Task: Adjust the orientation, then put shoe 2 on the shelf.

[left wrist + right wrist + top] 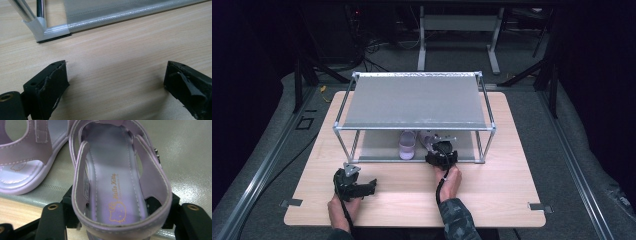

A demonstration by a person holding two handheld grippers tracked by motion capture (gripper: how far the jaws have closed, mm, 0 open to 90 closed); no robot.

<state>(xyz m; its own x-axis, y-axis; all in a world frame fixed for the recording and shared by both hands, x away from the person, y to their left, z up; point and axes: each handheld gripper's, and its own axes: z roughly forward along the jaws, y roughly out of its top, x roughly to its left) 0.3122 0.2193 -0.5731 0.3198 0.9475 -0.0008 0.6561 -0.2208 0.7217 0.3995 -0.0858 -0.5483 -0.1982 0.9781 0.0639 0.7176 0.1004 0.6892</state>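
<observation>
our left gripper (371, 187) rests on the table (492, 195), jaws wide apart, nothing between | our right gripper (120, 220) is clamped across the heel of the sandal (117, 177) at the rack's (412, 127) lower shelf | its long axis runs straight away from us, beside the second sandal (407, 145)

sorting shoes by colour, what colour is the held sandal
Pale lilac sandal, clearest in the right gripper view.

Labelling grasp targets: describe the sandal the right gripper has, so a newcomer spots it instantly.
Find the metal-framed rack on the wooden table; two lilac sandals stand on its lower shelf. The held sandal is the one nearer the rack's right side, heel toward the person. Unlike the free sandal, its heel sits between the right gripper's jaws.
</observation>
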